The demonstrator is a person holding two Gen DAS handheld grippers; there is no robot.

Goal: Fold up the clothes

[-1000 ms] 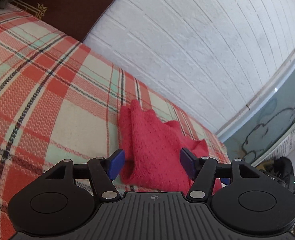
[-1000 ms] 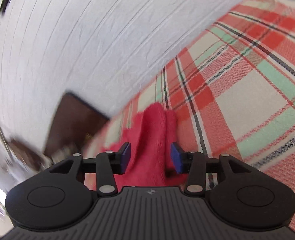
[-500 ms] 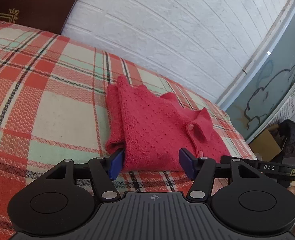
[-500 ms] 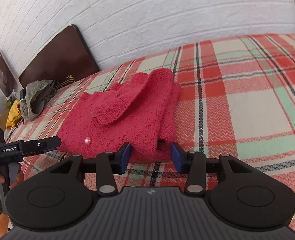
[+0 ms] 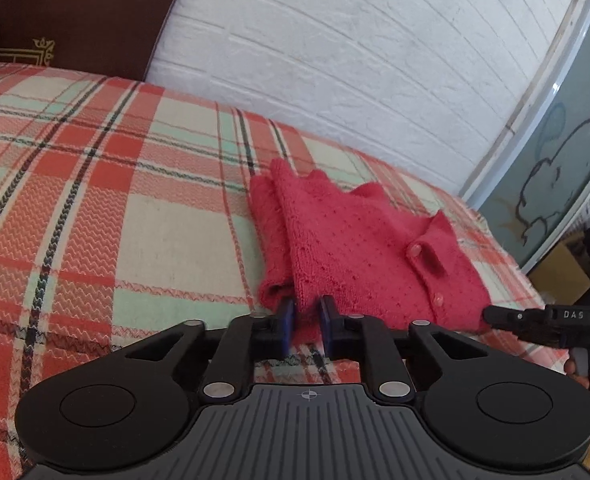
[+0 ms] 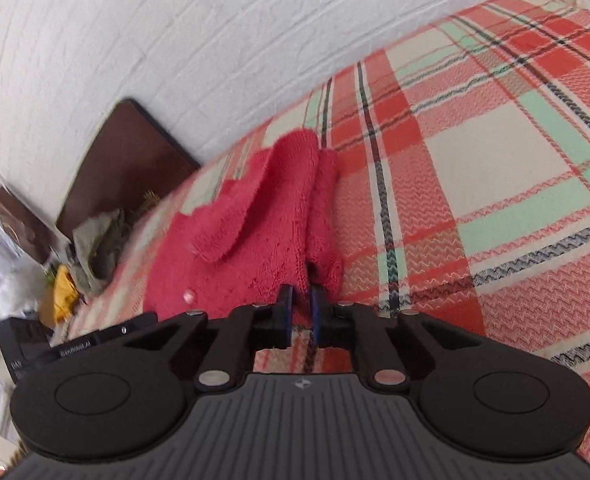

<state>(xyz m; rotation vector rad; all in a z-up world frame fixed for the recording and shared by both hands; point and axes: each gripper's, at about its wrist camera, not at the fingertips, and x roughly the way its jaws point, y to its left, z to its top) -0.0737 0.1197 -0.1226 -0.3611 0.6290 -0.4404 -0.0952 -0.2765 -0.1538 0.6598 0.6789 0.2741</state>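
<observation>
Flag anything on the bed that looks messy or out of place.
The red sweater lies folded on the plaid blanket. Only the crumpled grey-green cloth and yellow item at the bed's far end look untidy.

My left wrist camera sits low behind its own gripper (image 5: 306,322), close to the plaid bedspread (image 5: 95,208), tilted down and facing the white brick wall (image 5: 355,60) at 12 o'clock. My right wrist camera looks likewise over its gripper (image 6: 301,312), rolled, with the wall at 11 o'clock. Both views share the red knit sweater (image 5: 359,256) near the fingertips, seen from opposite ends. Each view catches the other device: at 4 o'clock in the left view, 8 o'clock in the right.
</observation>
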